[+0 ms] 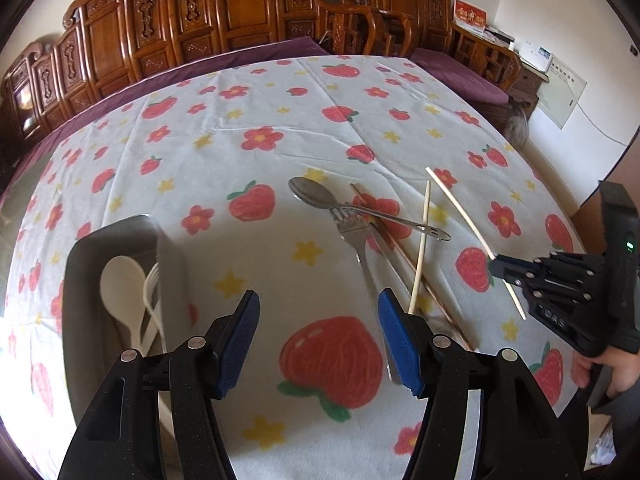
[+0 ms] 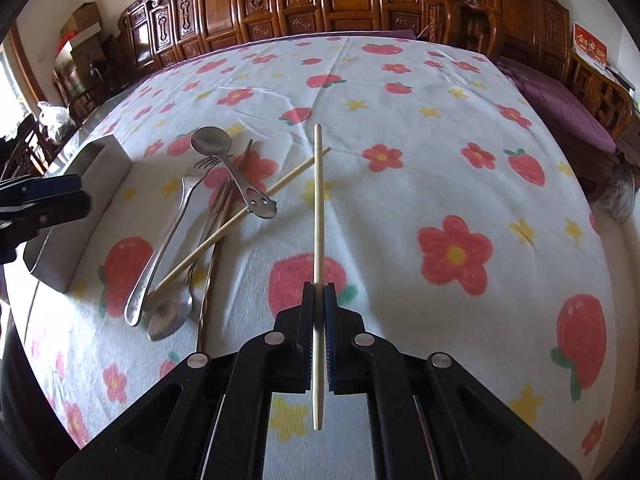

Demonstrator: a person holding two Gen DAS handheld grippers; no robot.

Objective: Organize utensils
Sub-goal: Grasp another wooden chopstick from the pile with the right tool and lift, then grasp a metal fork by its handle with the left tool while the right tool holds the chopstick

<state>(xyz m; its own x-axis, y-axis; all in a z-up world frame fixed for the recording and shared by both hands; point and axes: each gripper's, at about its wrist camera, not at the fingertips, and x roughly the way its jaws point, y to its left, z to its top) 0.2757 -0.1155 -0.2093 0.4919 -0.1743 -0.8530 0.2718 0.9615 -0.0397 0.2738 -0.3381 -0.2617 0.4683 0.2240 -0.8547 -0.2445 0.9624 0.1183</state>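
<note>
Grey holder (image 1: 120,240) near table's left edge, holding white plastic spoon (image 1: 122,280) and fork (image 1: 152,284) | right gripper (image 2: 319,292) clamping pale chopstick (image 2: 318,208) above tablecloth (image 2: 400,128) | left gripper (image 1: 316,336) hovering, jaws apart | metal cutlery pile (image 2: 208,208) lying mid-table

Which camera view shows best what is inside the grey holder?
The left wrist view: it looks down into the open grey holder, where a white plastic spoon and a white plastic fork lie. The right wrist view shows only the holder's outer walls, partly behind the left gripper; its contents are hidden.
</note>
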